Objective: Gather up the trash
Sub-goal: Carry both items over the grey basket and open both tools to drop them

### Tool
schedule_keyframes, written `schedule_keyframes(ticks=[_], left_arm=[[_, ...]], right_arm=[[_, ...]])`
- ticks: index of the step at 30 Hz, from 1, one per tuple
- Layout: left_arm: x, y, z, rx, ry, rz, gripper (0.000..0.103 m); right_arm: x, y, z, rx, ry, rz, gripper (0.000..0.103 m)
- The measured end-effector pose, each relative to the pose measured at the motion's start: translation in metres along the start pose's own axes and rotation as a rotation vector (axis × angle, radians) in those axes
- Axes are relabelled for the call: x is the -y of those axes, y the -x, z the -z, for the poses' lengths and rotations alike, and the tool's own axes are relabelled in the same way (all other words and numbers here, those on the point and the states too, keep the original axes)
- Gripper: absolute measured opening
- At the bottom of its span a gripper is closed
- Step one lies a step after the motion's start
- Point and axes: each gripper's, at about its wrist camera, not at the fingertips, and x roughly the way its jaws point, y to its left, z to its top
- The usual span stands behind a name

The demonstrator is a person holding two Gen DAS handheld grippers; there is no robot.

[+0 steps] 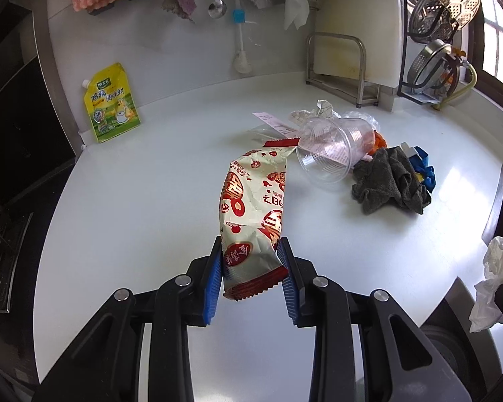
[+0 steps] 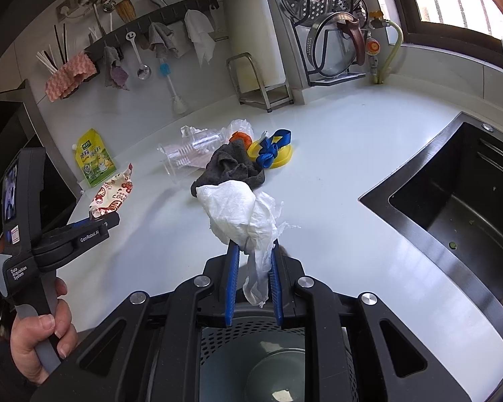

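My left fingers (image 1: 251, 261) pinch the lower end of a red-and-cream foil snack wrapper (image 1: 251, 207), lifted above the white table (image 1: 151, 201). My right fingers (image 2: 251, 261) clamp a crumpled white paper tissue (image 2: 241, 211) over a bin (image 2: 271, 368).

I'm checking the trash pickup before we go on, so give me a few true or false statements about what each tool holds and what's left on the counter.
1. The left tool grips a red and white snack wrapper. True.
2. The right tool is empty. False: it is shut on a crumpled white tissue.
3. The clear plastic cup stands upright. False: it lies on its side.
4. A dark grey cloth lies on the counter. True.
5. The yellow pouch is in the sink. False: it leans at the wall.
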Motion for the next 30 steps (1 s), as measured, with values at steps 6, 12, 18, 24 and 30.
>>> schedule_keyframes(ticks=[6, 12, 18, 24, 30], left_arm=[[0.003, 0.039, 0.031, 0.033, -0.028, 0.034, 0.032], [0.015, 0.071, 0.069, 0.028, -0.074, 0.094, 0.032], [0.027, 0.096, 0.099, 0.014, -0.100, 0.173, 0.032], [0.038, 0.104, 0.130, -0.010, -0.137, 0.210, 0.032], [0.052, 0.096, 0.155, -0.070, -0.177, 0.238, 0.032]], right_arm=[[-0.006, 0.025, 0.022, -0.005, 0.019, 0.006, 0.017], [-0.008, 0.042, 0.050, -0.041, 0.042, 0.009, 0.017], [-0.001, 0.060, 0.079, -0.078, 0.046, 0.032, 0.017], [0.009, 0.070, 0.109, -0.111, 0.040, 0.061, 0.017], [0.018, 0.069, 0.128, -0.144, 0.027, 0.073, 0.017]])
